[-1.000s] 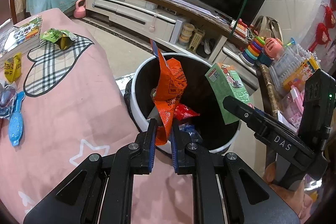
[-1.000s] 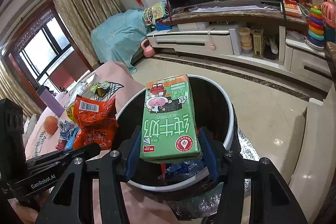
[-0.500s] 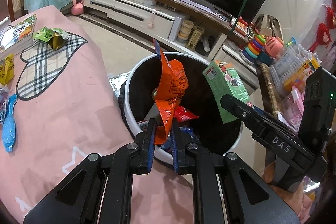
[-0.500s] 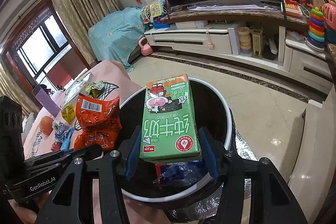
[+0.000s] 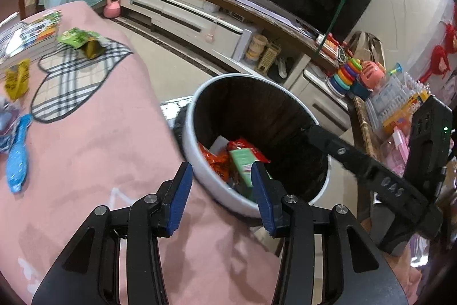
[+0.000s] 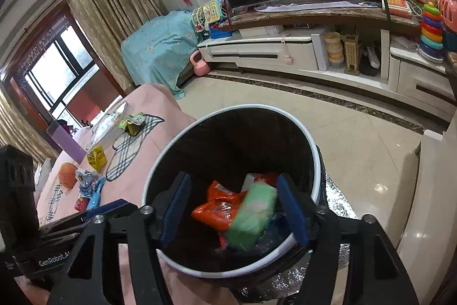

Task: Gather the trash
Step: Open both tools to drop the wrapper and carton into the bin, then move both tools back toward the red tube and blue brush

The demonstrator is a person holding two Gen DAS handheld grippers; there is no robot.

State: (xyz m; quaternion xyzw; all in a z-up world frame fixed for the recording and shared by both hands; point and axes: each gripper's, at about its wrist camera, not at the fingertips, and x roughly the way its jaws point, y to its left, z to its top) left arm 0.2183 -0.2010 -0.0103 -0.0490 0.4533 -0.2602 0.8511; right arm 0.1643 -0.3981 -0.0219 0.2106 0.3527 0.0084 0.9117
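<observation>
**Open bin mouth, crowded table edge**

The round white-rimmed trash bin with a black liner [image 6: 310,145] stands just beside the pink-clothed table [image 5: 94,150], its wide mouth unobstructed above; only an orange snack wrapper [image 6: 217,207] and a blurred green milk carton [image 6: 252,215] lie low inside. The left gripper [image 5: 220,190] and the right gripper [image 6: 232,209] both hang spread wide at the near rim, the right one's black body crossing the bin's far side. On the cloth, a blue comb-like item [image 5: 18,159], a yellow wrapper [image 5: 17,77] and a green snack packet [image 5: 81,40] dot the far part; the near stretch is bare. Beyond the bin lies bare tiled floor [image 6: 357,127], bounded by a long white TV cabinet [image 6: 257,52]
</observation>
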